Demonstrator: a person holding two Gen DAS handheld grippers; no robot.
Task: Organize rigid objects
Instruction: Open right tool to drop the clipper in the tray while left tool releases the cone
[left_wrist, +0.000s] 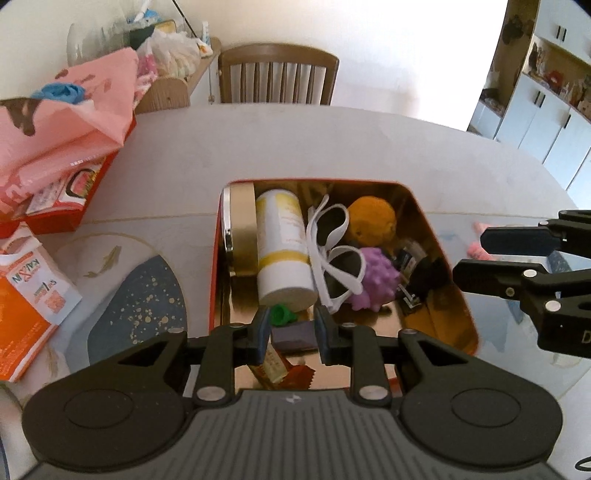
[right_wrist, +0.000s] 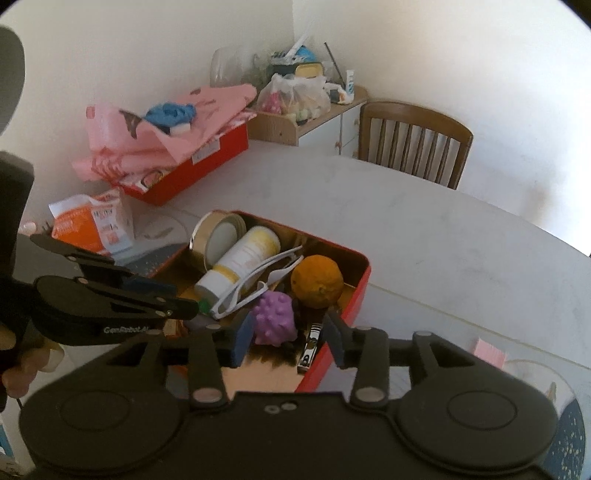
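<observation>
Everything is placed against the red tin; at its left wall a gold-rimmed round case stands on edge; beside it lies a white and yellow bottle, then white sunglasses, a purple spiky ball and an orange; over the tin's near edge the left gripper hangs open, empty; off the tin's right side the right gripper is parted, holding nothing.

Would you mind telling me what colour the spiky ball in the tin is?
Purple: the spiky ball shows best in the left wrist view, beside the white sunglasses.
</observation>
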